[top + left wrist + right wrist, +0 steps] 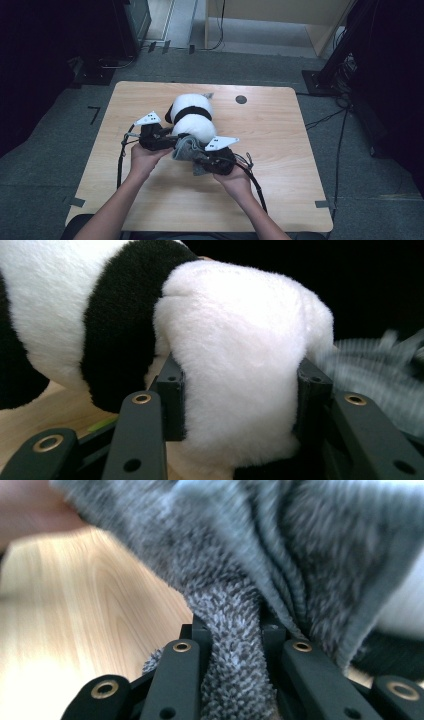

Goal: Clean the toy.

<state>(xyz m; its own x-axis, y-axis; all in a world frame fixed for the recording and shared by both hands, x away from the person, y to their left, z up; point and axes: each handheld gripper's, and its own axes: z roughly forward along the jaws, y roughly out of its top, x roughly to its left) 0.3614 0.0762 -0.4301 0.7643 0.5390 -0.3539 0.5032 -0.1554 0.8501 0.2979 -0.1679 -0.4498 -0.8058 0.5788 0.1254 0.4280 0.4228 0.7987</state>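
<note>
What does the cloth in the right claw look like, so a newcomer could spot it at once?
Start at the light wooden table and find the black-and-white plush panda lying near its middle. At the panda's near end, the right claw is shut on a bunched grey terry cloth. It is the one grey, looped-pile thing there, dull against the panda's smooth white fur.

Both grippers were black: left gripper [159,137], right gripper [216,161]; brass-ringed screw holes on links; pale three-cornered top plates; black cables trailed; forearms were bare.
</note>
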